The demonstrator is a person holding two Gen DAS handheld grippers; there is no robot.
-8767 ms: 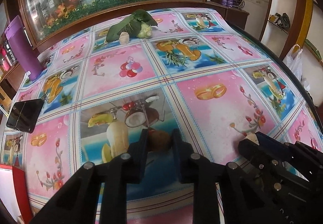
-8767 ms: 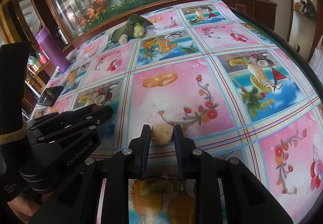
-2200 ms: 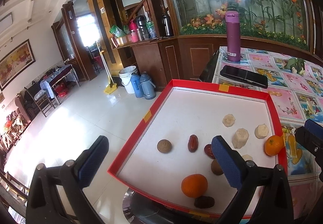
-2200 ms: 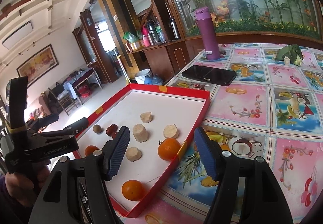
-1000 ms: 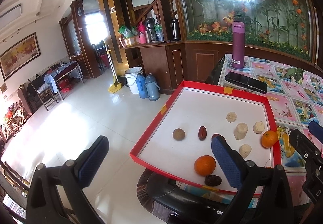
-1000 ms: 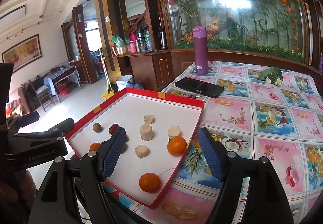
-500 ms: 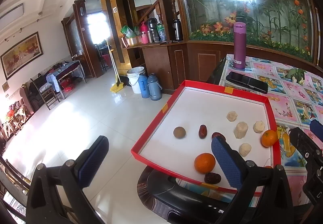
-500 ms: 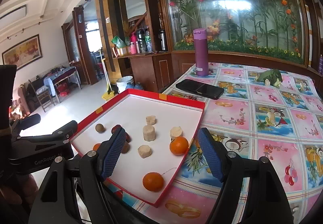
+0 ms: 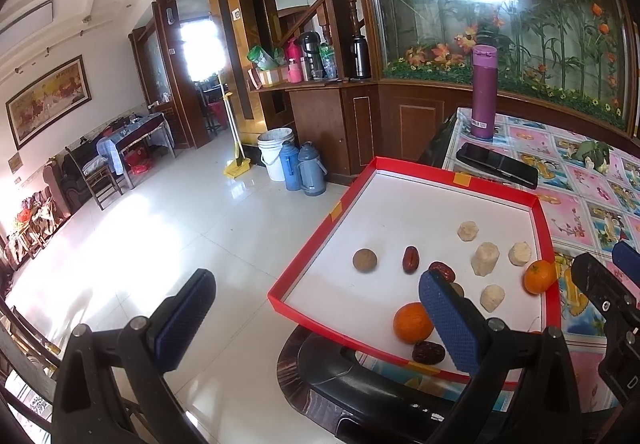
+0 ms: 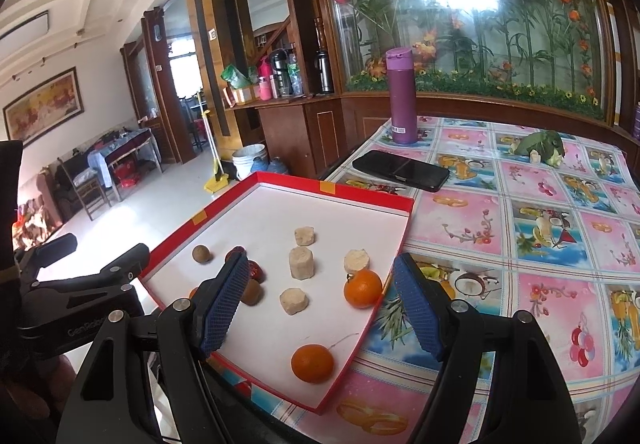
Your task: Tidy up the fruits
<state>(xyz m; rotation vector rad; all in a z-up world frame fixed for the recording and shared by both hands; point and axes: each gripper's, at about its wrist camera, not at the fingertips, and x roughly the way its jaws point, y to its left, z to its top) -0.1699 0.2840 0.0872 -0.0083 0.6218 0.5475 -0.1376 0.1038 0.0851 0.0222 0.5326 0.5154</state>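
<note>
Fruits lie scattered in a red-rimmed white tray (image 10: 362, 193) that sits at the tabletop (image 10: 520, 244) edge and partly overhangs it: two tangerines (image 10: 363, 288), pale peeled chunks (image 10: 301, 262), dark red dates (image 9: 410, 259) and a round brown longan (image 9: 365, 260). The right gripper (image 10: 320, 306) hovers above the tray's near side, its blue-padded fingers (image 10: 224, 304) wide apart and empty. The left gripper (image 9: 316, 324) likewise has its fingers (image 9: 444, 318) spread with nothing between them. A black phone (image 10: 400, 169) and a purple flask (image 10: 402, 95) stand farther back on the fruit-print cloth.
</note>
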